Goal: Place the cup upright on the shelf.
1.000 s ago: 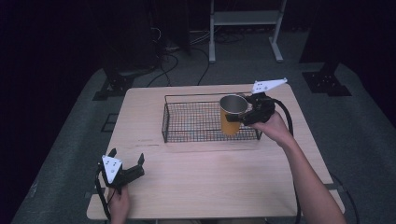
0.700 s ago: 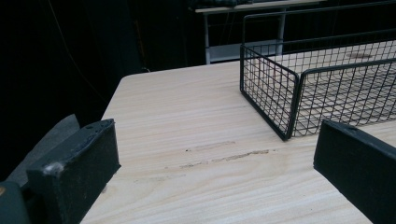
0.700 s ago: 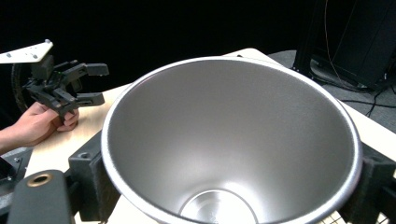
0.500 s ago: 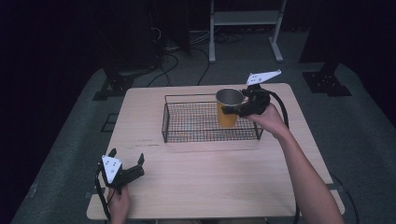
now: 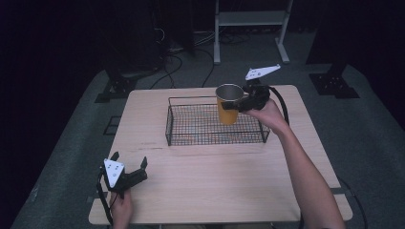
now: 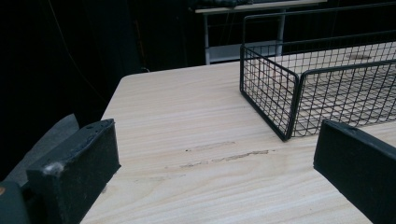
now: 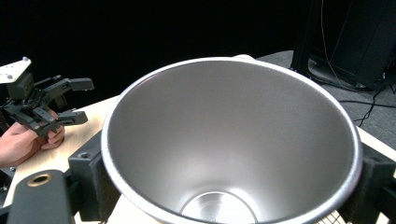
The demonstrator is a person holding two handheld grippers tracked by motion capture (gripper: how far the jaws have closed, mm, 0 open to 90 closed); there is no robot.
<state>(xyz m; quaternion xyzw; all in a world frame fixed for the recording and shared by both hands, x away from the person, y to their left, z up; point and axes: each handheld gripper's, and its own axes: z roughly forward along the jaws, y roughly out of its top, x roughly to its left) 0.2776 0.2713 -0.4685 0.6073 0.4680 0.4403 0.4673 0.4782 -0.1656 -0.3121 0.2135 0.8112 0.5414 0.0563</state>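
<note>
Since a second ago the right claw [image 5: 244, 99] has carried the cup [image 5: 228, 104] leftward and higher above the basket [image 5: 216, 138], pinching it by the rim. Left claw [image 5: 130, 175] rests spread at the near-left of the bench [image 5: 229, 181]. Judging by this, the cup is lifted but not yet set down anywhere.

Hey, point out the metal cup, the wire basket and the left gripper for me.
metal cup [image 5: 228, 112]: high view, its orange side wall.
wire basket [image 5: 200, 125]: high view, bare mesh floor.
left gripper [image 5: 129, 167]: high view, midway between its open fingers.
</note>
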